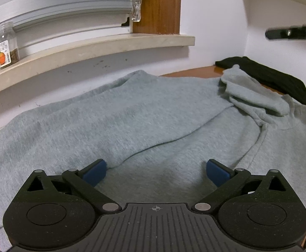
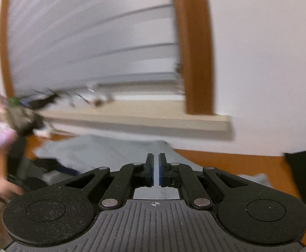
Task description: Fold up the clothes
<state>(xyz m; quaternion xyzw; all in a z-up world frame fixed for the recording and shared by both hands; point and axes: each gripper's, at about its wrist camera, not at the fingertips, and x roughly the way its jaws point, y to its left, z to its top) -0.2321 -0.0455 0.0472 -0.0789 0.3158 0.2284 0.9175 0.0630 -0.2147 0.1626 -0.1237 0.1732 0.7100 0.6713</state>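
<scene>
- A jar (image 1: 6, 44) stands on the sill (image 1: 111, 46) behind the table (image 1: 195, 72); a black garment (image 1: 274, 77) lies at the far right, touching the sweatshirt (image 1: 132, 121).
- The grey sweatshirt lies spread over the table, long axis running left to right, one sleeve (image 1: 255, 92) folded back onto it at the right.
- Left gripper (image 1: 156, 171) angles down just above the cloth, jaws wide apart, nothing between them.
- Right gripper (image 2: 156, 169) is raised over the table, jaws closed and empty; its view is blurred.
</scene>
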